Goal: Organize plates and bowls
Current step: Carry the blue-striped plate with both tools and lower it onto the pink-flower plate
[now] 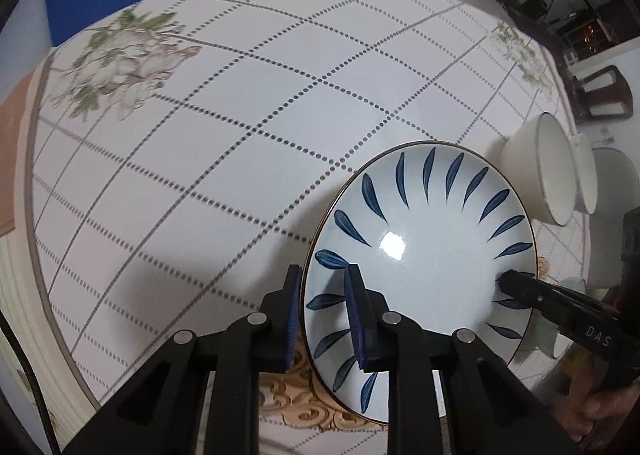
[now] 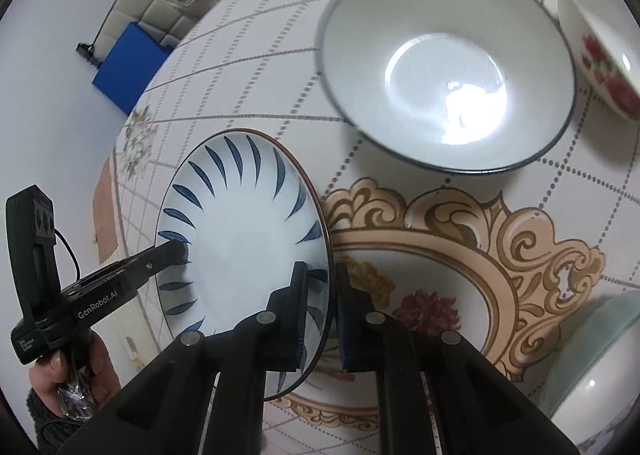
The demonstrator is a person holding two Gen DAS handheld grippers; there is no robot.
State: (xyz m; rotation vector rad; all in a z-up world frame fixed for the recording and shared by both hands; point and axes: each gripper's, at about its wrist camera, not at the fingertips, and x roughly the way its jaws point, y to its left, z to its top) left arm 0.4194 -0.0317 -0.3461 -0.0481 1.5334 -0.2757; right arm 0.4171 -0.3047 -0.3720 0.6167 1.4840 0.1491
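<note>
A: Where is your blue-leaf plate [image 1: 420, 255] right now?

B: Your left gripper [image 1: 324, 319] straddles its rim at about 8 o'clock in the left wrist view, one finger inside the plate and one outside. Your right gripper [image 2: 320, 315] straddles the opposite rim, at about 4 o'clock on the plate in the right wrist view.

A: Are your jaws clamped on it?

B: Each pair sits closed on the plate's edge, pads either side of the rim. I cannot tell whether the plate is resting on the table [image 1: 224, 143] or lifted off it.

A: What sits around you?

B: A white bowl with a dark rim [image 2: 448, 67] lies at 1 o'clock in the right wrist view, apart from the plate. A rose-patterned bowl [image 2: 600, 55] is just beside it at 2 o'clock. A pale green dish [image 2: 592, 359] shows at 4 o'clock.
</note>
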